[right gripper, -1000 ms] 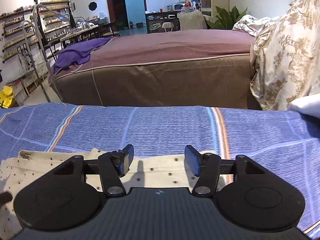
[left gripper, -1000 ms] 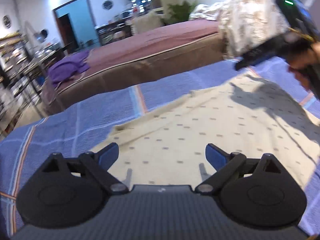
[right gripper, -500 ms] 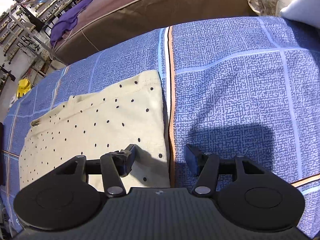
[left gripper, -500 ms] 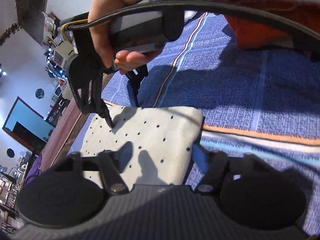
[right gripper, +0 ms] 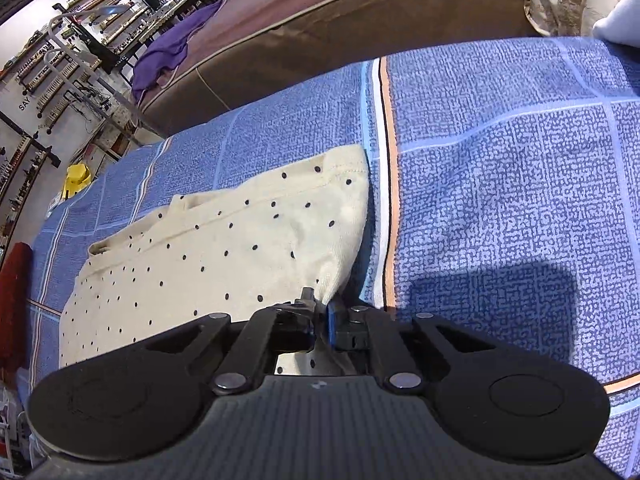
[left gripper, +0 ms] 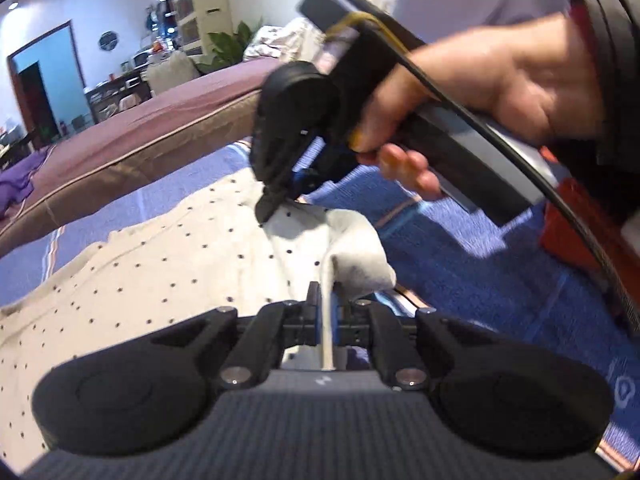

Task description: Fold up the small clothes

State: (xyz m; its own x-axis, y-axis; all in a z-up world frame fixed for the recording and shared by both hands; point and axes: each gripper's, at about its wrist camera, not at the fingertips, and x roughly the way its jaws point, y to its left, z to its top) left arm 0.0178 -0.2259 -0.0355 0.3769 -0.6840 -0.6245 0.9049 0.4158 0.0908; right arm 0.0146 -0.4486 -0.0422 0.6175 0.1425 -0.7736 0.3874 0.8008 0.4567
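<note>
On the blue checked bedcover (right gripper: 500, 152), beside its orange stripe (right gripper: 391, 200):
Garment: a cream dotted garment (right gripper: 224, 248) is lying spread flat on the bedcover, its right edge running just beside the stripe and its body stretching away from the stripe toward a red cloth (right gripper: 14, 292) at the far side.
Left gripper (left gripper: 326, 312): fingers are pressing nearly together with a thin fold of the garment's edge running up between the blue pads; nothing else is in its hold.
Right gripper (right gripper: 320, 320): fingers are also closing to a narrow gap, pinching the garment's near corner on the stripe side. In the left wrist view the same tool (left gripper: 276, 200) is coming down onto the cloth from above, the person's right hand (left gripper: 472, 92) wrapping its handle.
Lift: between the two pinches the corner is rising into a small peak off the bedcover; the remainder of the cloth is staying flat.
Handling (judged): the fabric is looking light, thin and limp, with no stiffness, so it is likely drooping wherever unsupported and sliding easily over the woven cover.
Hold points (judged): hemmed edges and corners are giving the firmest purchase; a pinch in mid-panel is risking a single slack layer.
Step (judged): a fold away from the stripe is being started, not yet laid.
Background: a brown bed (right gripper: 360, 12) with a purple cloth (right gripper: 176, 44) is standing beyond the bedcover.
</note>
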